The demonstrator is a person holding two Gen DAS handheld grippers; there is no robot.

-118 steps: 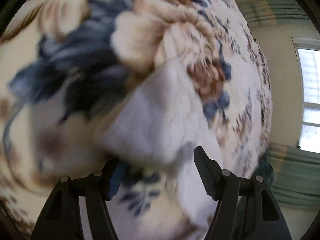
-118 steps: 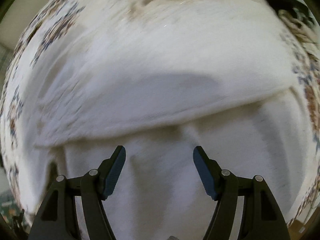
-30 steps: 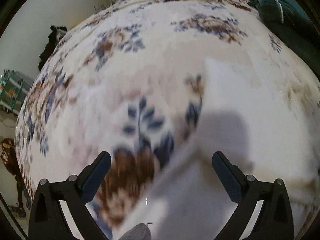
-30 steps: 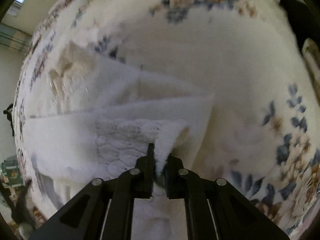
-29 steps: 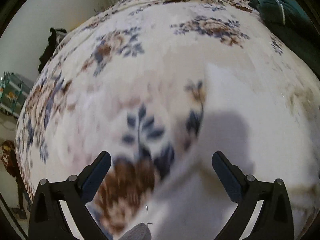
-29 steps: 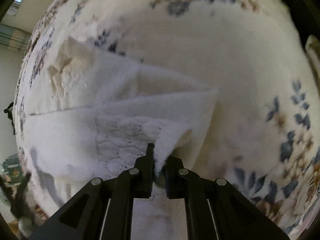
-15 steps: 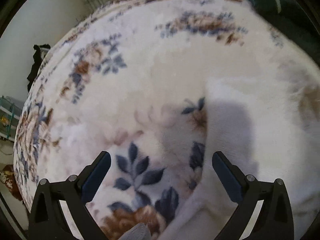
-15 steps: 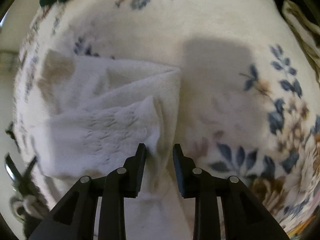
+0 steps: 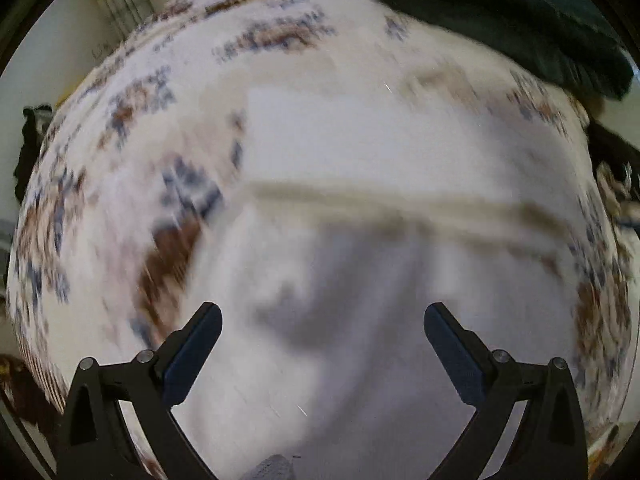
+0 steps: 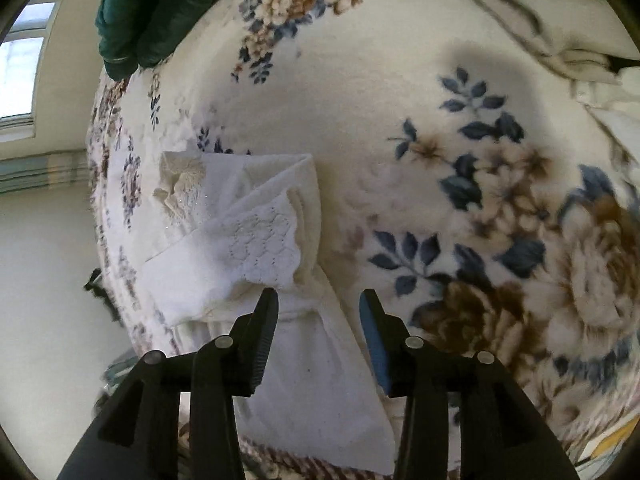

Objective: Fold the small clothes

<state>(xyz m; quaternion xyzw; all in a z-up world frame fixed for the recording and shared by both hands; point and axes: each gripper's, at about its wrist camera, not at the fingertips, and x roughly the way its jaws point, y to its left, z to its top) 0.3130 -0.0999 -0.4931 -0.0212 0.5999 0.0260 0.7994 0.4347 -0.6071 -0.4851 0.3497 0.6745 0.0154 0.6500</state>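
Note:
A small white garment [image 10: 256, 248] with lace trim lies partly folded on a floral fleece blanket [image 10: 400, 128]. My right gripper [image 10: 318, 312] is open and empty, just above the garment's near folded edge. In the blurred left wrist view the same white garment [image 9: 380, 152] spreads across the blanket [image 9: 132, 168], with a cream fold line across its middle. My left gripper [image 9: 320, 332] is wide open and empty, hovering over the garment's near part.
A dark green cloth [image 10: 152, 8] lies at the blanket's far edge, also seen in the left wrist view [image 9: 500, 20]. A cream cloth [image 10: 560, 32] lies at upper right. A window [image 10: 20, 60] and wall are at left.
My right gripper has let go of the garment's lace sleeve, opened and pulled back. My left gripper, still open, has swung right over the garment.

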